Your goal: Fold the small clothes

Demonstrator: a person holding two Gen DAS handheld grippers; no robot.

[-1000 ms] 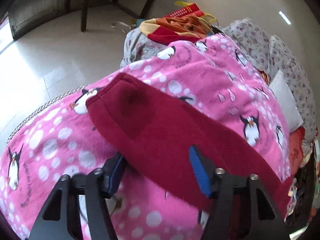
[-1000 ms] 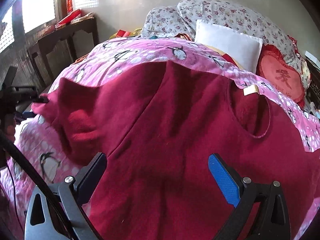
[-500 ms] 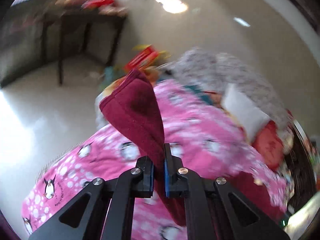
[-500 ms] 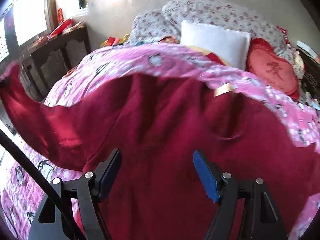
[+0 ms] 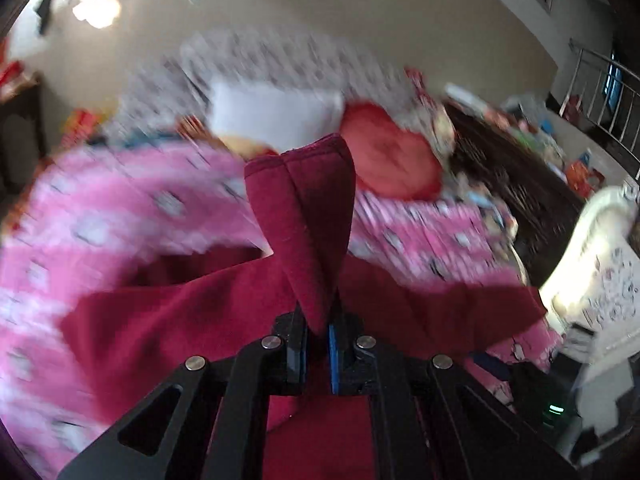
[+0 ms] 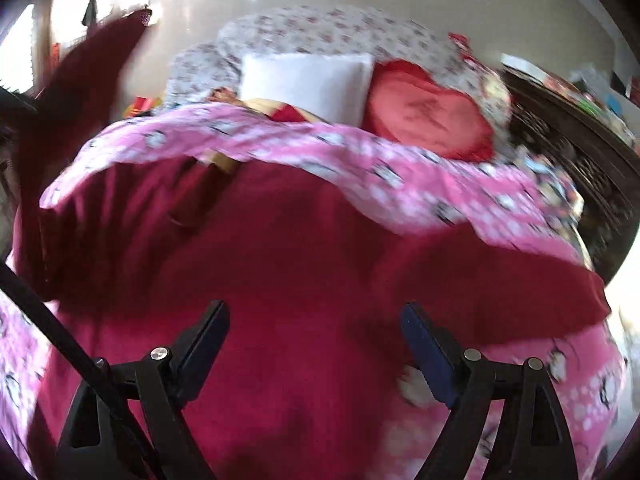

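A dark red sweater (image 6: 304, 280) lies spread on a pink penguin-print blanket (image 6: 400, 184) on the bed. My left gripper (image 5: 318, 328) is shut on the sweater's sleeve (image 5: 308, 216), which stands up from the jaws above the sweater body (image 5: 180, 320). In the right wrist view the lifted sleeve (image 6: 80, 92) rises at the far left. My right gripper (image 6: 316, 340) is open and empty, low over the sweater's body.
A white pillow (image 6: 304, 80), a red heart cushion (image 6: 428, 108) and a floral quilt (image 6: 320, 32) lie at the bed's head. Dark wooden furniture (image 5: 520, 168) stands to the right. A white chair (image 5: 600, 264) is at the far right.
My left gripper closed on the sleeve, lifted it and swung it over toward the sweater's body. My right gripper stayed open and shifted slightly over the sweater.
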